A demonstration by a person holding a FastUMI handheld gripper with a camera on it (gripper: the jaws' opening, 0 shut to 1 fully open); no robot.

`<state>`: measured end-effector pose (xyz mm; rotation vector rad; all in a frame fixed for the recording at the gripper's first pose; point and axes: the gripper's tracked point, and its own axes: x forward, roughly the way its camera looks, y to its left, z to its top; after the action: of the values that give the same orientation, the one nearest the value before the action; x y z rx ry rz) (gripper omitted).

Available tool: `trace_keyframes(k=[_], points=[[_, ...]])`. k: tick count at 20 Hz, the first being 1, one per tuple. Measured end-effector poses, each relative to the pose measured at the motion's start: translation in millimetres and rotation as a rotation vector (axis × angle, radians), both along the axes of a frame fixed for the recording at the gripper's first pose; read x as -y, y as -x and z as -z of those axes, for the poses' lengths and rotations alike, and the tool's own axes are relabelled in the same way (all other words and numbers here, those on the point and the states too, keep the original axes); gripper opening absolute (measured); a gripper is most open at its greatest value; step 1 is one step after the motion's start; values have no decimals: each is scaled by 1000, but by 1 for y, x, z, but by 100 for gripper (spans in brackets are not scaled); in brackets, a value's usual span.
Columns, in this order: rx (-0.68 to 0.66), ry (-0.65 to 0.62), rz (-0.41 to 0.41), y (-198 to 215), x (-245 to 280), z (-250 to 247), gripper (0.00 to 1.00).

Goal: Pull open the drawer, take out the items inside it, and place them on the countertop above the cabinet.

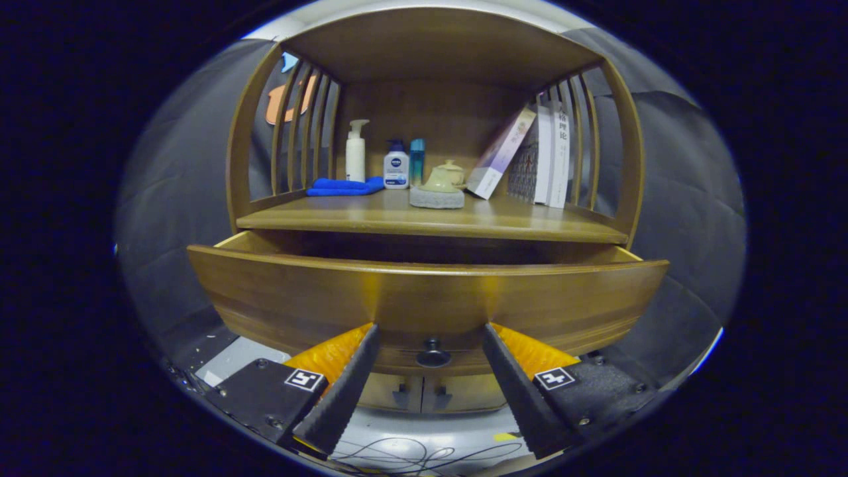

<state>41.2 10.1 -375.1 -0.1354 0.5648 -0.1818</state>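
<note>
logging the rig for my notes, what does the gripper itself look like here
The gripper has two wedge-shaped fingers with black ribbed inner pads and bright orange textured outer sides. Each sits on a black block fixed with screws, bearing a small square black-and-white marker tag.

So the tongs [430, 328] are spread wide, nothing between them. Both fingers [344, 384] angle forward and inward, ridged black inner faces facing each other, orange backing behind, each on a black base block with a square marker.
</note>
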Motion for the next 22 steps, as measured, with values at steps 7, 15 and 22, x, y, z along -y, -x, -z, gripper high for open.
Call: trace_keyframes(k=[7,15,22], points=[[-17,7,1,-37,9,11,100],[-28,26,19,-63,13,17,100],[-37,10,-41,-56,6,10,100]])
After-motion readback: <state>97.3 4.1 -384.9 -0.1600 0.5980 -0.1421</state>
